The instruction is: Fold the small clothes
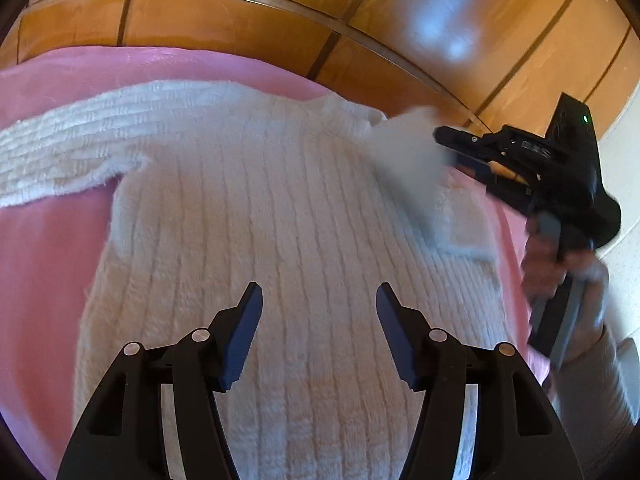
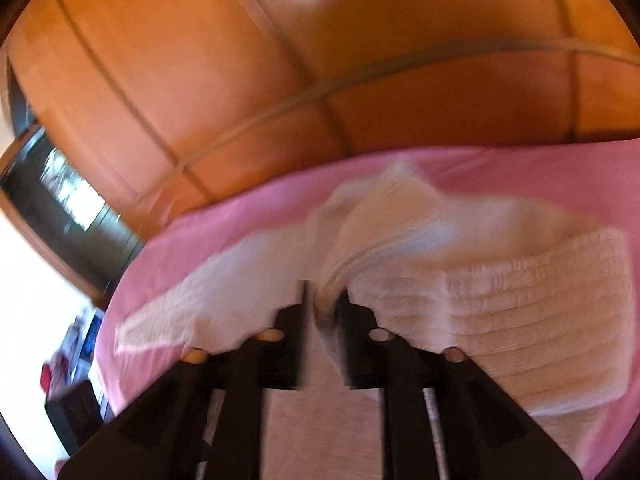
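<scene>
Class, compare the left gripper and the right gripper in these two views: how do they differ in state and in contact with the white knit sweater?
The left gripper is open and grips nothing, over the white knit sweater; the right gripper is shut on a sweater fold. The left view is sharp; the right is blurred. Both have black fingers.

The whole right wrist view is motion-blurred. There the cream ribbed knit sweater [image 2: 480,280] smears where it bunches between the right hand-held gripper [image 2: 322,304] fingers. In the left wrist view, the lifted sleeve end [image 1: 408,148] beside that gripper is blurred, and the sweater's hem runs off the lower edge.
</scene>
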A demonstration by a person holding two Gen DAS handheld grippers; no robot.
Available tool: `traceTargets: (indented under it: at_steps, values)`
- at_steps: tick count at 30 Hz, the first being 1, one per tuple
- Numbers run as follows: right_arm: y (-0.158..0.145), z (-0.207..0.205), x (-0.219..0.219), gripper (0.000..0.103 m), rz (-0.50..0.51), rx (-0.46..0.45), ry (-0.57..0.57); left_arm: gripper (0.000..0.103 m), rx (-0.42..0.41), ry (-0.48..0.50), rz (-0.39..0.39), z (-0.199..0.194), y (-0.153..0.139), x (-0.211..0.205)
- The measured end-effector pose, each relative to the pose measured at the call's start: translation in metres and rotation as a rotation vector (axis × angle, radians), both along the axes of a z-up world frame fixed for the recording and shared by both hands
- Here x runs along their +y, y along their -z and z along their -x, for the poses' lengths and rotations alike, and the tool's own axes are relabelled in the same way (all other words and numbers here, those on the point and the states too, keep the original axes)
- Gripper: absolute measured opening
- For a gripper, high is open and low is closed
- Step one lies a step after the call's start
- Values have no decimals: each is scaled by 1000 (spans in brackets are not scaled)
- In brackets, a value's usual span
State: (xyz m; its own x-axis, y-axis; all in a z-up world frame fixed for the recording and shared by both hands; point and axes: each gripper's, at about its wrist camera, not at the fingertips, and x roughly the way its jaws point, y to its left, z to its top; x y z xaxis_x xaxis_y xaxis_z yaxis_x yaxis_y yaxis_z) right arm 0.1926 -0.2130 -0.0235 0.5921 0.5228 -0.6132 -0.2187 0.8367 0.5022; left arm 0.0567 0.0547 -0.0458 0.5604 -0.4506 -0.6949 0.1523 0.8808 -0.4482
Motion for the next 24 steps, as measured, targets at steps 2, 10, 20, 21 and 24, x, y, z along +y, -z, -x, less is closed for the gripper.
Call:
traceTargets:
  at_steps: [2,10,20,21,24]
  values:
    - [2,8,-1,51,-4,-7,0,58,-2,5,5,-7,-1,1]
    - [14,72,-86,53,65,29,153,58,33,-1,-7,-61,11,-11]
    - [19,92,-149,59,73,58,327,11,37,-3,-77,-122,18,-39]
    - [18,84,-145,59,74,53,330,10,0,-14,-82,-124,8,-39]
    - [32,61,-132,59,126,81,346,10,-52,-50,-100,-132,-7,-35]
